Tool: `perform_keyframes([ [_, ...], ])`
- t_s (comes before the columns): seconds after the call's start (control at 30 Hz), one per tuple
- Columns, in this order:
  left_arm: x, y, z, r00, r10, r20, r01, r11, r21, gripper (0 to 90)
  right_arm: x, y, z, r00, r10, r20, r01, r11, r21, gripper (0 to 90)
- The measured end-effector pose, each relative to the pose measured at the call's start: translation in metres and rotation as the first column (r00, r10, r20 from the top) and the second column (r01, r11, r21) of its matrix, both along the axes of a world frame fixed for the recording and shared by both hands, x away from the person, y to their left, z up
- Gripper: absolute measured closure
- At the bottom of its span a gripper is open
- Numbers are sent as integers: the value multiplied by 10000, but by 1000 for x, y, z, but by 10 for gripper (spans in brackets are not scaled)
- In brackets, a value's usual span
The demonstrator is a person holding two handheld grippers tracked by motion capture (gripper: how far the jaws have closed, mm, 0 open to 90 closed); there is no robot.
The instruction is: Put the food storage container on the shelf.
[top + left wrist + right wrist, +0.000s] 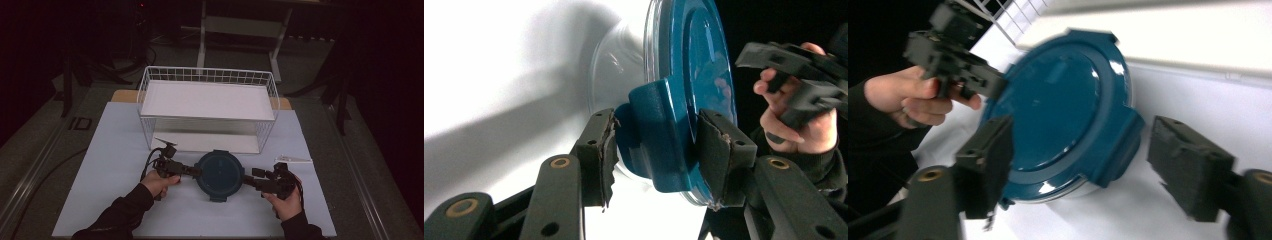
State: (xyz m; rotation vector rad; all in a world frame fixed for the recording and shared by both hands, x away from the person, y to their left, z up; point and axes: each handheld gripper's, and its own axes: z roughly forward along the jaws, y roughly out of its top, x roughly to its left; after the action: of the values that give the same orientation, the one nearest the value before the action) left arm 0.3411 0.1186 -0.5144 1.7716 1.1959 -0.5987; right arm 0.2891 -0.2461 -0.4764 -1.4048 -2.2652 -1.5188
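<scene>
A round clear container with a dark blue lid (pixel 219 174) sits on the white mat in front of a wire basket. My left gripper (pixel 194 171) is at the lid's left edge. In the left gripper view its pads (pixel 599 150) press both sides of a blue latch tab (pixel 656 135) on the lid (pixel 694 65). My right gripper (pixel 249 180) is at the lid's right edge. In the right gripper view this gripper (pixel 1088 170) stands open, its pads (pixel 1188 170) wide on either side of another latch tab (pixel 1120 145), not touching it.
A white wire basket (pixel 207 107) with a flat white shelf stands just behind the container. The white mat (pixel 115 165) covers the table, with dark floor around it. A small pale object (pixel 295 159) lies right of the right gripper.
</scene>
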Motion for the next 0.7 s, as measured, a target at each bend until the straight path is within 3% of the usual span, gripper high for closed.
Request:
perform_keyframes([
  [0.07,-3,0,1,9999,-23,144,23,10000,15,527,3,0,-6,9991,-9,-429,16,9999,158,326],
  [0.17,-6,0,4,9994,-98,341,95,9999,96,535,4,1,-11,9988,-23,-488,23,10000,12,354],
  [0.33,-12,-1,10,9955,-432,844,410,9988,275,553,11,-3,-19,9944,144,-1050,-102,9991,410,423],
  [0.47,-15,1,10,9943,-485,945,460,9985,281,558,12,-3,-21,9889,449,-1419,-349,9967,727,496],
  [0.7,-20,1,11,9915,-514,1199,481,9984,302,563,11,-3,-27,9782,788,-1922,-593,9927,1052,538],
])
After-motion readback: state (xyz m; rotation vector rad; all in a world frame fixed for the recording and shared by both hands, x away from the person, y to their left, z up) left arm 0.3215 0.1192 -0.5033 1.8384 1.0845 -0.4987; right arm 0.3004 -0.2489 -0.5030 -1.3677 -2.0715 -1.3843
